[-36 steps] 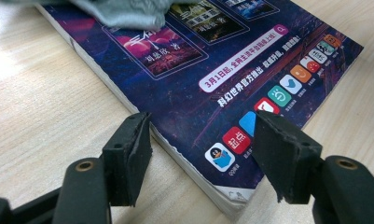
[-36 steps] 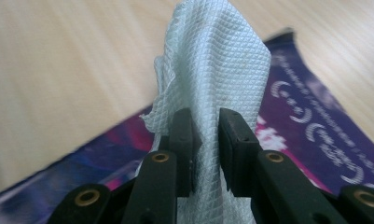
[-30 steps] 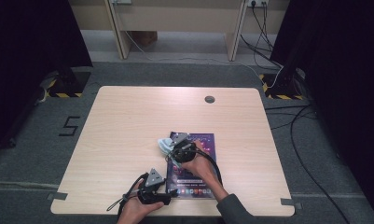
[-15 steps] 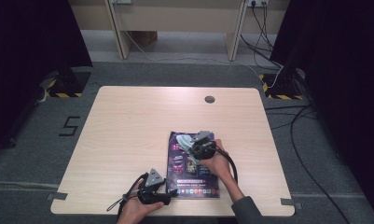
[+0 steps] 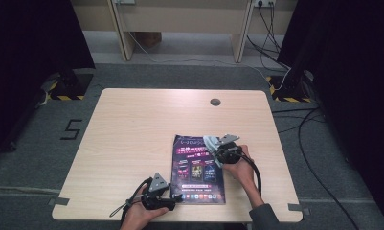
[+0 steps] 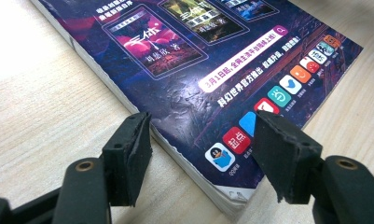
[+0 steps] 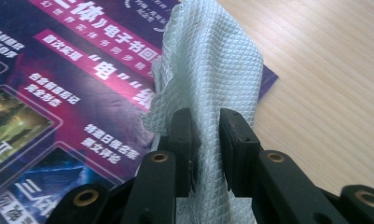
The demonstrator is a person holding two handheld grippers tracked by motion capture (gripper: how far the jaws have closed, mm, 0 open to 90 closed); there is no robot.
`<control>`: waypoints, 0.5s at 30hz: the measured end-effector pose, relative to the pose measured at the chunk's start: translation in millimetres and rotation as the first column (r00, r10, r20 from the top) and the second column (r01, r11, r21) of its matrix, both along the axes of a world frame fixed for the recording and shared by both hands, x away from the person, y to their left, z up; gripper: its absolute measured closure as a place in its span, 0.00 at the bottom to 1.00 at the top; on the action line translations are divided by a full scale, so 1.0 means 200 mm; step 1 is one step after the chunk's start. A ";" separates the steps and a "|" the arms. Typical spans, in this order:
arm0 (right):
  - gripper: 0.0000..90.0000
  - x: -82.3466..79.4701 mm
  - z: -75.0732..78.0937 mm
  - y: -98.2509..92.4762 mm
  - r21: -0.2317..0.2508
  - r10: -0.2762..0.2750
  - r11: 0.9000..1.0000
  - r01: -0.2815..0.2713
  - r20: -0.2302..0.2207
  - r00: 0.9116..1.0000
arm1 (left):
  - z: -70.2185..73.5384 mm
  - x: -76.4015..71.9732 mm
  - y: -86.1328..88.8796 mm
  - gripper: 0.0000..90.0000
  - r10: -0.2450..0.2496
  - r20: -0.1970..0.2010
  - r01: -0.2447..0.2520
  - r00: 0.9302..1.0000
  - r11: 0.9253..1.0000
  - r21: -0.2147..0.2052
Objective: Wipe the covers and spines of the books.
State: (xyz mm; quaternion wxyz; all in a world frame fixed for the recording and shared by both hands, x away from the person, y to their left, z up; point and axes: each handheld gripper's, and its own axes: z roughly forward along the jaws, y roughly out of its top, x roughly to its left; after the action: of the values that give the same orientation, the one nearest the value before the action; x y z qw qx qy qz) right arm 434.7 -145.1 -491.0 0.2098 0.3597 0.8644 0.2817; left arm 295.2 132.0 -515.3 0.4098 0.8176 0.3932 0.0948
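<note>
Right tool [image 5: 217,147] clamped on your cloth [image 5: 210,143].
It sits at the magazine's [image 5: 195,167] far right corner; your left tool [image 5: 176,197] straddles its near-left corner, jaws apart.

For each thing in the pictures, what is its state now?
Magazine: closed, lying flat on the table.
Cloth: crumpled, pinched, resting on the magazine's upper right part.
Right gripper: shut on the cloth.
Left gripper: open, jaws astride the magazine's near corner.

Black tongs [image 7: 205,140] with 2 brass-eyed jaws, grey plate, trailing cable.
</note>
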 end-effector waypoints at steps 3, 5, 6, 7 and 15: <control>0.84 -0.02 0.00 0.04 0.009 0.025 1.000 -0.025 -0.008 1.000 | 0.00 0.00 0.00 0.41 0.000 0.000 0.000 1.000 1.000 0.000; 0.84 -0.04 0.00 0.10 0.028 0.055 0.998 -0.054 -0.019 0.998 | 0.00 0.00 0.00 0.41 0.001 0.000 -0.001 1.000 1.000 -0.001; 0.84 -0.04 0.00 0.12 0.037 0.070 0.997 -0.069 -0.023 0.997 | 0.00 0.00 0.00 0.41 0.001 0.000 -0.001 1.000 1.000 -0.001; 0.84 -0.05 -0.01 0.16 0.040 0.083 0.996 -0.082 -0.026 0.996 | 0.00 0.00 0.00 0.41 0.001 0.000 -0.001 1.000 1.000 -0.001; 0.84 -0.12 -0.01 0.45 0.040 0.222 0.975 -0.221 -0.031 0.975 | 0.00 0.00 0.00 0.38 0.006 0.003 -0.006 1.000 1.000 0.006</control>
State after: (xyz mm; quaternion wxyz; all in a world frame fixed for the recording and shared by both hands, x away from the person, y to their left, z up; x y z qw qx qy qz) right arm 410.0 -56.0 -492.9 0.1553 0.2698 0.8975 0.3124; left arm 295.4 132.4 -515.3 0.4077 0.8175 0.3947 0.0982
